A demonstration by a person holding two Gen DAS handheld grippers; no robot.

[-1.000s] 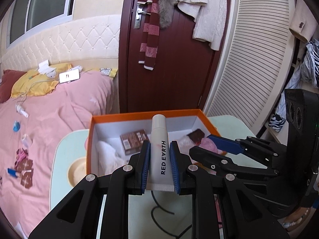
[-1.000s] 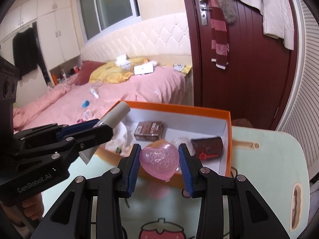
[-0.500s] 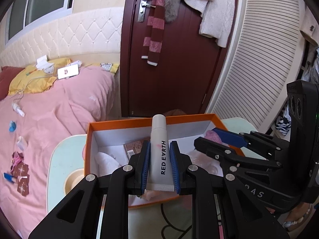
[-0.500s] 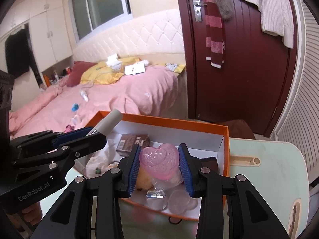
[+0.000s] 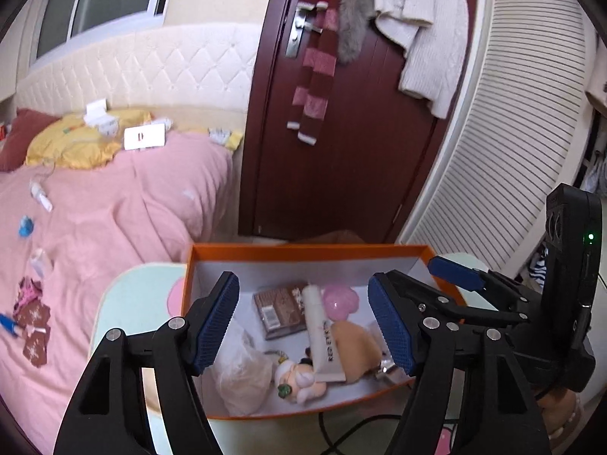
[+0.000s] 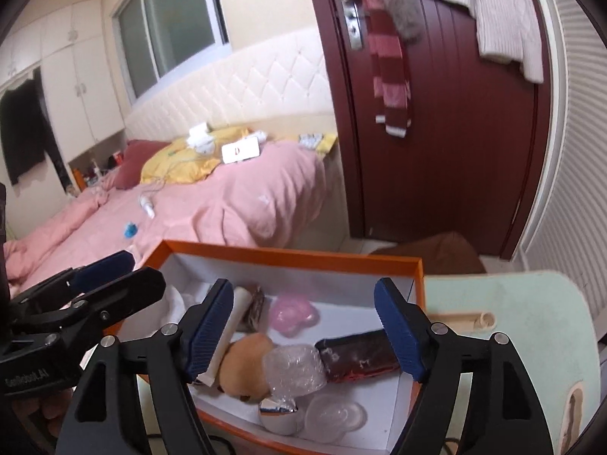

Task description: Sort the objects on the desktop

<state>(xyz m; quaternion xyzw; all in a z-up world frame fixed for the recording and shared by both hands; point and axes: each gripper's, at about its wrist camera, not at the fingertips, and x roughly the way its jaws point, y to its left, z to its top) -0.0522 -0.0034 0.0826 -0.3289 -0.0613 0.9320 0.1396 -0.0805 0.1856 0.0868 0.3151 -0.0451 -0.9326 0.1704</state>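
white tube [image 5: 321, 331] lengthwise in orange box [image 5: 303, 253], cap away

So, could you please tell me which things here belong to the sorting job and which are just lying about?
Job:
orange box
white tube
pink heart
left hand-held gripper
right hand-held gripper

Lying about:
pink bed
striped scarf
white sweater
yellow pillow

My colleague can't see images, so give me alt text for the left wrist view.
The left claw hangs open over an orange box holding a white tube, a pink heart, a brown packet and a small doll. The right claw is alongside; a pink bed lies behind.
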